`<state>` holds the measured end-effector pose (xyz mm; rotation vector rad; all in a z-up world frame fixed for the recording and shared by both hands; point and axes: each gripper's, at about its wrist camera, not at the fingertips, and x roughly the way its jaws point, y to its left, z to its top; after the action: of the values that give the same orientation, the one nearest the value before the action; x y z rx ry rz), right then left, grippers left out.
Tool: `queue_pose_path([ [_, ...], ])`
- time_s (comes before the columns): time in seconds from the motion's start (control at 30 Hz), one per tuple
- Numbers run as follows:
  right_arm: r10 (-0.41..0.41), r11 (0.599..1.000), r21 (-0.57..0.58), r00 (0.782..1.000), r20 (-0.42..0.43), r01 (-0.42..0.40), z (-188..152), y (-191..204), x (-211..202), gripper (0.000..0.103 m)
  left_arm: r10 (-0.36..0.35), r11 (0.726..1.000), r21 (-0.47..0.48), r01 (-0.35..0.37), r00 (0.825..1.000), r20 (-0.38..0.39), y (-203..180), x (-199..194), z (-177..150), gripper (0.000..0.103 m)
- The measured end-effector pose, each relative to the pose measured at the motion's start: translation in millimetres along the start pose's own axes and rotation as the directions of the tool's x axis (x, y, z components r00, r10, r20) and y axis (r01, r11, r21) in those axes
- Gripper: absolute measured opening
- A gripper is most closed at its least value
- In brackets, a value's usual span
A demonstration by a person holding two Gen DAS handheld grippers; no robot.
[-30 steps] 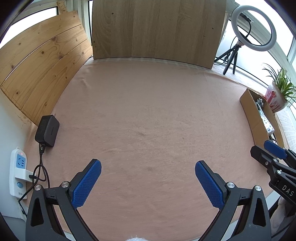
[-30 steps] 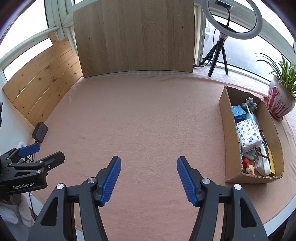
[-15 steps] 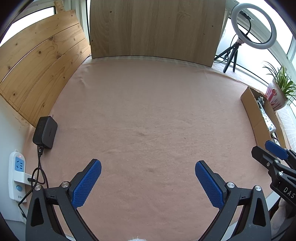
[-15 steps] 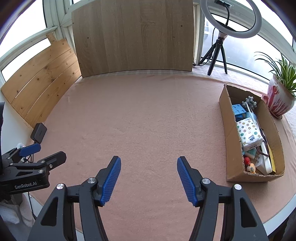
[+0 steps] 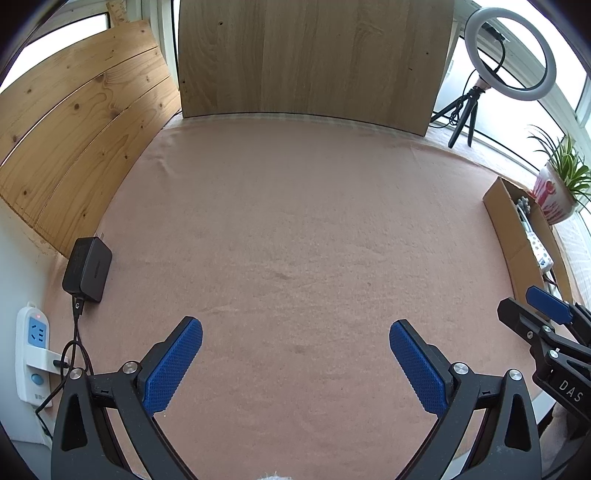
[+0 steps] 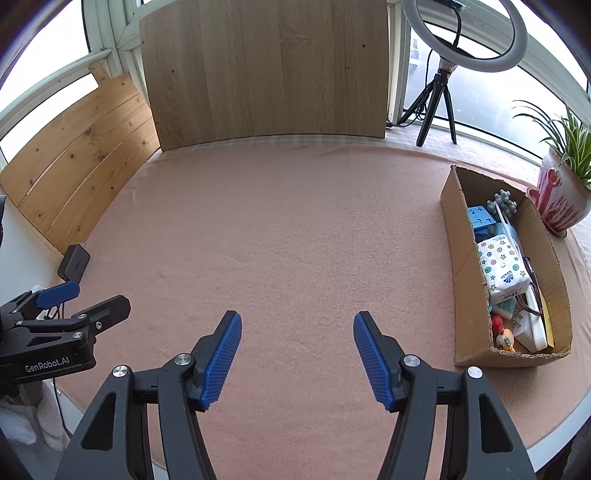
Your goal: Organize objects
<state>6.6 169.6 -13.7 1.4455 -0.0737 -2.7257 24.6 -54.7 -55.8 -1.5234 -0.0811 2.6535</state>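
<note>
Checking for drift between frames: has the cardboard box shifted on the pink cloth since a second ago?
No. The cardboard box keeps its spot beside the plant pot; only the camera view shifted slightly.

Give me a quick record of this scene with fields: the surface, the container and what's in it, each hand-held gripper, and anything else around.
surface: pink felt-covered table
container: open brown cardboard box, at the table's right side
contents: star-patterned tissue pack, blue block, small toys
left hand-held gripper: open, holding nothing
right hand-held gripper: open, holding nothing
nearby: potted plant in red-and-white pot, ring light on tripod, black power adapter
</note>
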Motion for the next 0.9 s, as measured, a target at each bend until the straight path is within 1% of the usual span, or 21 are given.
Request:
queue_pose_path([
  [0.9,0.002,1.000,0.010,1.000,-0.013,-0.001,2.2,-4.2,6.6,0.059,-0.005,1.000,0.002,0.005,1.000,-0.011,-2.0,7.6,5.7,0.102],
])
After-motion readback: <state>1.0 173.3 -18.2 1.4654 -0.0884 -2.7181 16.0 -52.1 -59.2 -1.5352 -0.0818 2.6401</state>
